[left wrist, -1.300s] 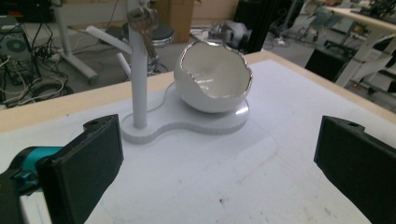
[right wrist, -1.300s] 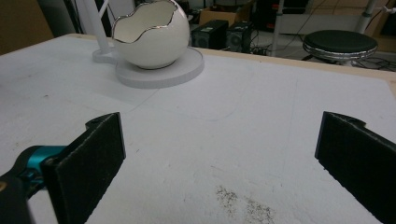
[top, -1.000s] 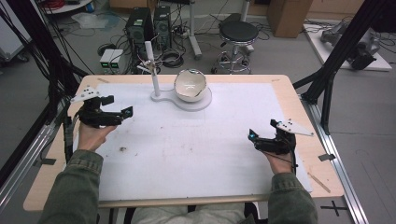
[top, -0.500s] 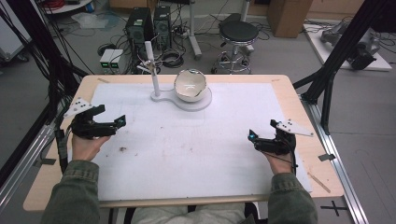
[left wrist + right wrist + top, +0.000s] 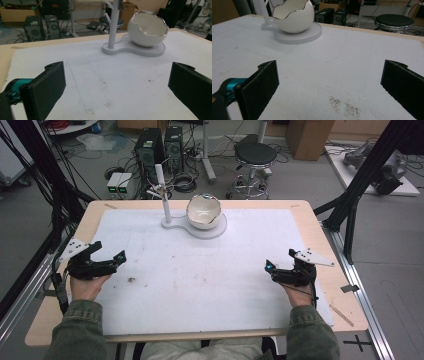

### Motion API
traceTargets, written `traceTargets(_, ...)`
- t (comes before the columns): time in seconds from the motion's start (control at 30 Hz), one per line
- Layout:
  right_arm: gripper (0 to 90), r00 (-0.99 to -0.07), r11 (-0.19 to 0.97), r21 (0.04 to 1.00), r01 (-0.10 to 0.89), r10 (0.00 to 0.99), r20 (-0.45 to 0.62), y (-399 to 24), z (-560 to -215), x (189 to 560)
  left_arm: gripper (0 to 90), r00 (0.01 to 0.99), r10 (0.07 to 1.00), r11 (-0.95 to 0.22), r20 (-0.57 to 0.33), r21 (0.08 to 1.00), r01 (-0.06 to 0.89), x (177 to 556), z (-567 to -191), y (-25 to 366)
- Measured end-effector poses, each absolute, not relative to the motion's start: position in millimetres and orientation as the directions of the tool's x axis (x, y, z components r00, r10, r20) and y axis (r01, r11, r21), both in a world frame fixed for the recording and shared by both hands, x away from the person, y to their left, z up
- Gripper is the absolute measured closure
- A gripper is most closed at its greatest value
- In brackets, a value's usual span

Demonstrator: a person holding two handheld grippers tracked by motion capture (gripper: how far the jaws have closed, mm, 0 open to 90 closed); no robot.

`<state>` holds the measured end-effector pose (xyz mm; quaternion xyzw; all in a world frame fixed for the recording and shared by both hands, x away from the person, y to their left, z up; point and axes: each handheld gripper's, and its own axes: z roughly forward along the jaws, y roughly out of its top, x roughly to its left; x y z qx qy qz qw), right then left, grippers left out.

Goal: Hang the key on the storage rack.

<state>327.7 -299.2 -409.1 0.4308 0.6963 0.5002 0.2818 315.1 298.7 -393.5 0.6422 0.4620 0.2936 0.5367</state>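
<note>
A white bowl (image 5: 203, 211) shaped like a cracked eggshell, with a silver rim, sits on a white stand base (image 5: 217, 228) at the far middle of the table. A thin white post (image 5: 163, 195) rises from the base's left end. My left gripper (image 5: 109, 253) rests low at the table's left side, open and holding nothing. In the left gripper view its jaws stand wide apart around bare mat, with the bowl (image 5: 147, 31) and post (image 5: 114, 25) ahead. My right gripper (image 5: 280, 263) lies at the right side, also open and holding nothing, with the bowl (image 5: 293, 17) far ahead to its left.
A white mat (image 5: 200, 270) with small dark stains (image 5: 132, 280) covers most of the wooden table (image 5: 330, 240). Black frame poles (image 5: 350, 210) stand at both sides. Beyond the far edge are a stool (image 5: 255, 157) and computer towers (image 5: 160, 145) on the floor.
My left gripper has drawn back toward the near-left of the table. The right gripper, the bowl and the stand have not moved.
</note>
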Motion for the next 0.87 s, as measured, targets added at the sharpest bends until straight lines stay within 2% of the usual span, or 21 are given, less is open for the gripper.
traceTargets(0.3, 0.6, -0.466, 0.142, 0.939, 0.314, 0.884, 0.022, -297.7, -409.3, 326.9, 1.7, 0.305, 0.947, 0.032, -0.1, 0.975, 0.22, 304.3, -403.8, 310.7)
traceTargets(0.67, 0.6, -0.452, 0.146, 0.933, 0.328, 0.892, 0.02, -297.5, -410.0, 325.4, 1.7, 0.211, 0.972, 0.054, -0.104, 0.972, 0.229, 294.5, -413.3, 326.2)
traceTargets(0.87, 0.6, -0.448, 0.147, 0.932, 0.331, 0.894, 0.018, -297.7, -410.7, 326.1, 1.7, 0.203, 0.972, 0.074, -0.122, 0.971, 0.229, 293.3, -414.5, 330.1)
